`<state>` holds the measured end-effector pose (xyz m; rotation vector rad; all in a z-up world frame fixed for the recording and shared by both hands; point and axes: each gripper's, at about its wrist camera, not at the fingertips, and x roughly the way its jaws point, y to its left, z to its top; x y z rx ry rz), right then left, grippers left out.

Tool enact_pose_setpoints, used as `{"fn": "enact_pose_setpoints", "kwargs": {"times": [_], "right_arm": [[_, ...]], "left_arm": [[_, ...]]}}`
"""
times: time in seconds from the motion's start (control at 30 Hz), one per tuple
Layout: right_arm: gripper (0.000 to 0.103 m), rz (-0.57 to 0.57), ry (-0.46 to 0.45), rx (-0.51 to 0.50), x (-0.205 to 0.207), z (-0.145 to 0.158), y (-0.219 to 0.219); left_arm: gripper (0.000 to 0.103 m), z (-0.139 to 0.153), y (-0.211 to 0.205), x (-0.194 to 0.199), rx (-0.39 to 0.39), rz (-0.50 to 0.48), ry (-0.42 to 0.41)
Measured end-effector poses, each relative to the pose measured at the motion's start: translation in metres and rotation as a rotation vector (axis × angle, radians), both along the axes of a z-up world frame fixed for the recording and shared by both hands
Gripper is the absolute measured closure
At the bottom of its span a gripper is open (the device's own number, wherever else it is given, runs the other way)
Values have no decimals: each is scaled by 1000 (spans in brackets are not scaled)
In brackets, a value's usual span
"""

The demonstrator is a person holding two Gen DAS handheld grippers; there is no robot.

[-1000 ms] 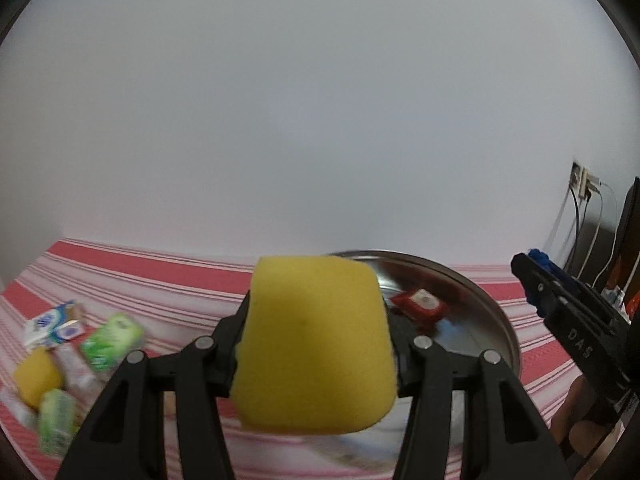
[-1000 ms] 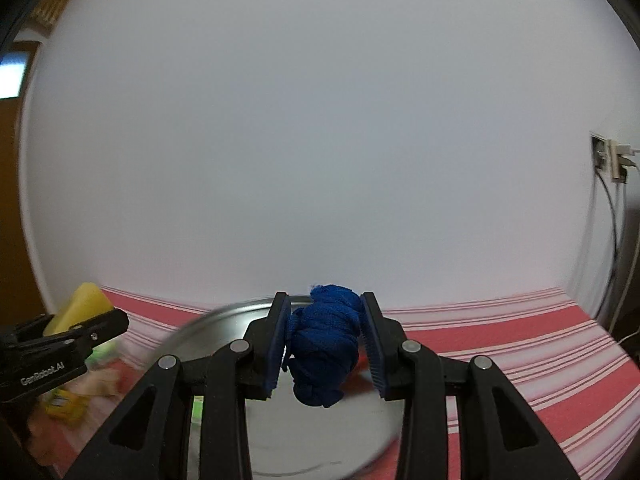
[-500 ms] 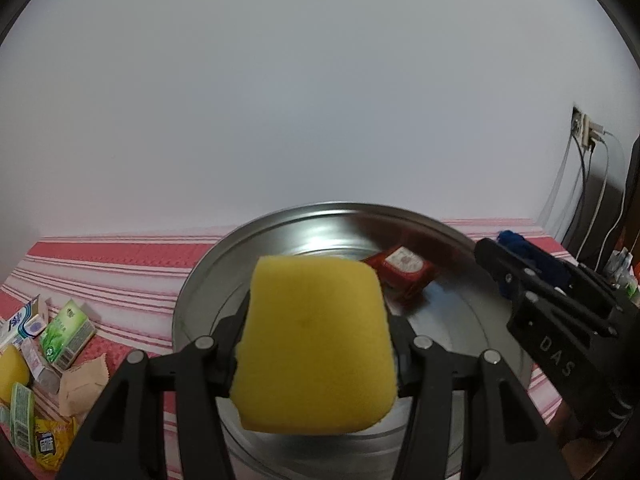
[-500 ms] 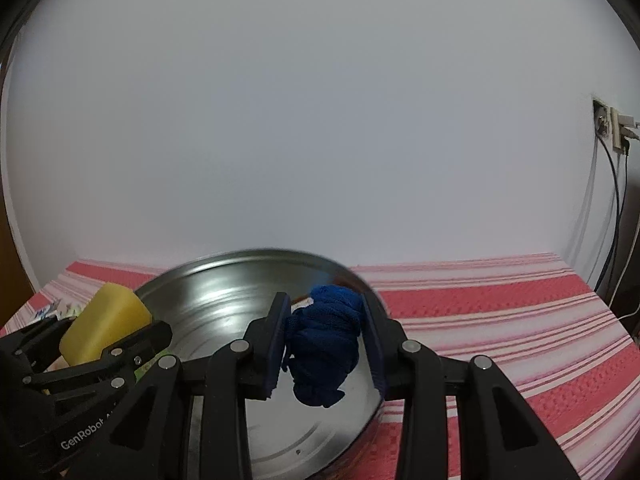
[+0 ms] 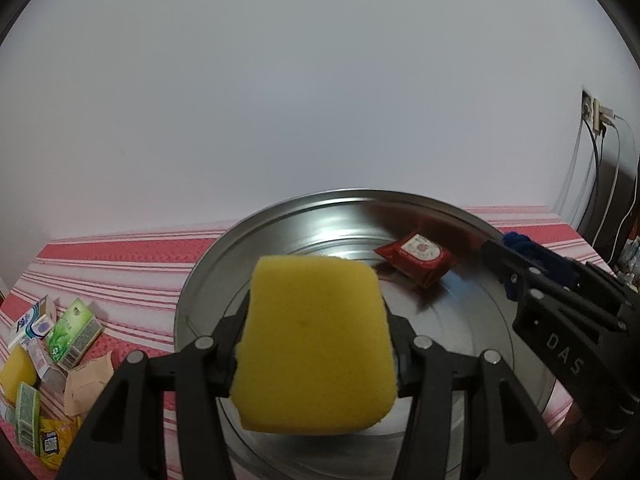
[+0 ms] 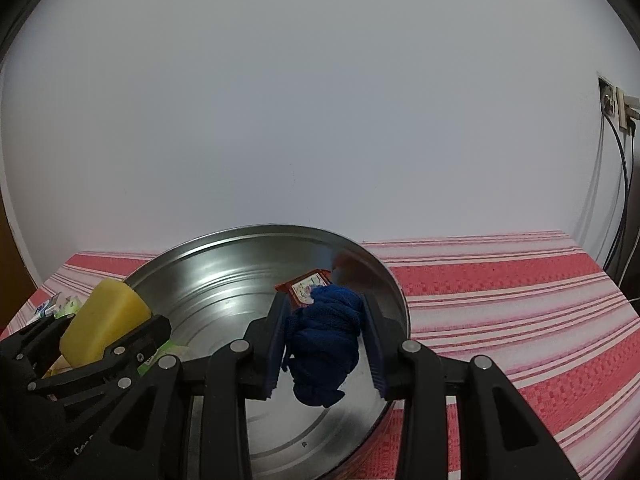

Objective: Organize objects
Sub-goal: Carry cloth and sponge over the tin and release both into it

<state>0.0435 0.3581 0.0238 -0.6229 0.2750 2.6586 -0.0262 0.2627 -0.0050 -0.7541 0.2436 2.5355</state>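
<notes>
I have the left claw (image 5: 316,344) clamped across the flanks of a light, squashy yellow foam sponge (image 5: 316,344) and the right claw (image 6: 324,344) pinching a limp knotted blue cloth bundle (image 6: 322,344), both above the round steel tray (image 6: 208,264)

L gripper (image 5: 316,344) clamps yellow sponge (image 5: 316,344) over metal bowl (image 5: 280,232). Red packet (image 5: 418,254) inside. R gripper (image 5: 516,254) w/ blue cloth (image 5: 536,254) at right.

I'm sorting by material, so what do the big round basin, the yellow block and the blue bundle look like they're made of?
Basin: shiny metal, probably steel, going by its mirror-like reflections. Yellow block: soft porous foam, likely a sponge. Blue bundle: knitted or woven fabric with visible folds.
</notes>
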Motion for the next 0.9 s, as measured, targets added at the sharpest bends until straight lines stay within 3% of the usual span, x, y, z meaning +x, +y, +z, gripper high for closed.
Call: {"fn": "enact_pose_setpoints", "kwargs": {"times": [0.23,0.3,0.37,0.43,0.53,0.73,0.9], "right_arm": [[63,11,-22,10,-8,-2,-5],[54,10,-20,10,-4,0,-7],[29,-38,-16,30,-2,1,-6],[15,-62,30,37,7,5,-4],[13,-86,147,47,26,14,-4],[12,-128,183,82,34,15,-9],[12,-137,222,102,43,17,-20]], "left_arm": [[49,-5,3,1,-16,0,-6],[38,-5,2,2,-9,4,-2],[17,-4,1,3,-13,24,13],[0,1,-2,7,8,12,29],[0,9,-8,15,33,21,87],[0,17,-22,16,58,67,119],[0,17,-41,15,33,146,176]]}}
